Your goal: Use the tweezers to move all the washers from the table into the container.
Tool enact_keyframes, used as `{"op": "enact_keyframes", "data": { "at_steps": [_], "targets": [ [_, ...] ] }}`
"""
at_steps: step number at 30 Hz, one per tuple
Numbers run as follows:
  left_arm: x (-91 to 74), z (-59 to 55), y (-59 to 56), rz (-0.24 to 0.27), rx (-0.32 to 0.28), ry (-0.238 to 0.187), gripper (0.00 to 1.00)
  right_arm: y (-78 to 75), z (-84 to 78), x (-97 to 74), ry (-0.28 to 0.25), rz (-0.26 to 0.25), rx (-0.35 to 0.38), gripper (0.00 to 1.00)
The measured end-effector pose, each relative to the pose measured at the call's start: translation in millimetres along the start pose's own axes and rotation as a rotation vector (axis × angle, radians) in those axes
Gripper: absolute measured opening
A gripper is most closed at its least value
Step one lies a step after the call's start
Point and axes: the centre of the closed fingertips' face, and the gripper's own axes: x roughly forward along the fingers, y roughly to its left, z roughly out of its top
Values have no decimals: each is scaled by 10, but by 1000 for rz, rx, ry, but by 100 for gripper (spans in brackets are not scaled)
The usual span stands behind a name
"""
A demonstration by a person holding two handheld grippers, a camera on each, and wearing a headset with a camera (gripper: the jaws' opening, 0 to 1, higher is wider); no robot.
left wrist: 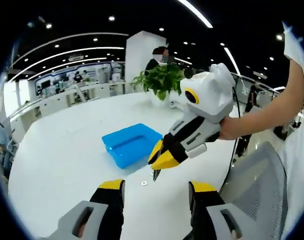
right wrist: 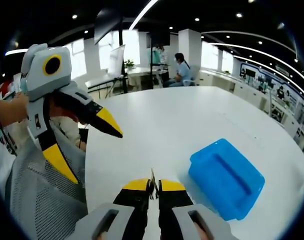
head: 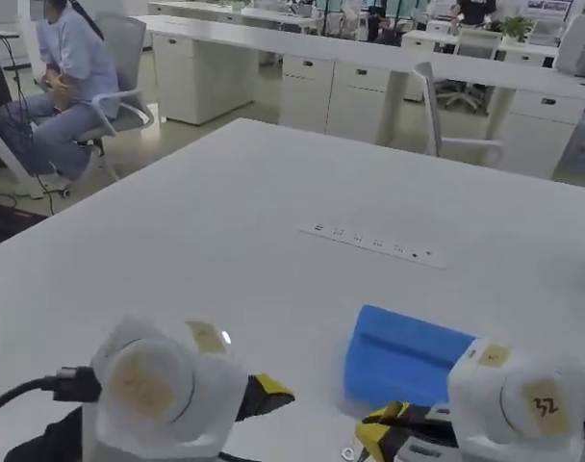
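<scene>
The right hand-held gripper clamps the tweezers tip-down near a washer, the container just beyond, seemingly poised to pick, while the left hand-held gripper hangs open.

Blue container beside right tongs

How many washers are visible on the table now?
1. The washer lies on the white table beside the tweezers, near the blue container; more may be hidden.
</scene>
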Motion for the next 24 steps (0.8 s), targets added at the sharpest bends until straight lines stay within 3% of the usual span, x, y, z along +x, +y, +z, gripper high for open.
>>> {"op": "enact_keyframes", "data": {
  "at_steps": [3,4,5,10,13,15,18,24],
  "targets": [
    [-130,-32,128,122,-12,-27,74,-72,8,32,-8,-14,16,3],
    [-177,-97,152,158,-50,-4,83,-87,9,46,-11,-19,23,3],
    [-198,-166,145,160,-80,28,88,-113,0,71,-13,-28,33,3],
    [-303,-214,198,248,-112,4,99,-184,-36,143,-20,-50,73,3],
    [-373,-219,234,318,-105,-9,99,-208,-64,194,-26,-48,128,4],
    [-412,-227,239,349,-87,-17,99,-241,-72,217,-26,-65,116,4],
    [-424,-344,229,369,-101,29,99,-287,-61,247,-31,-76,120,4],
    [-451,-394,229,417,-91,24,99,-311,-127,314,-19,-72,156,4]
  ]
}}
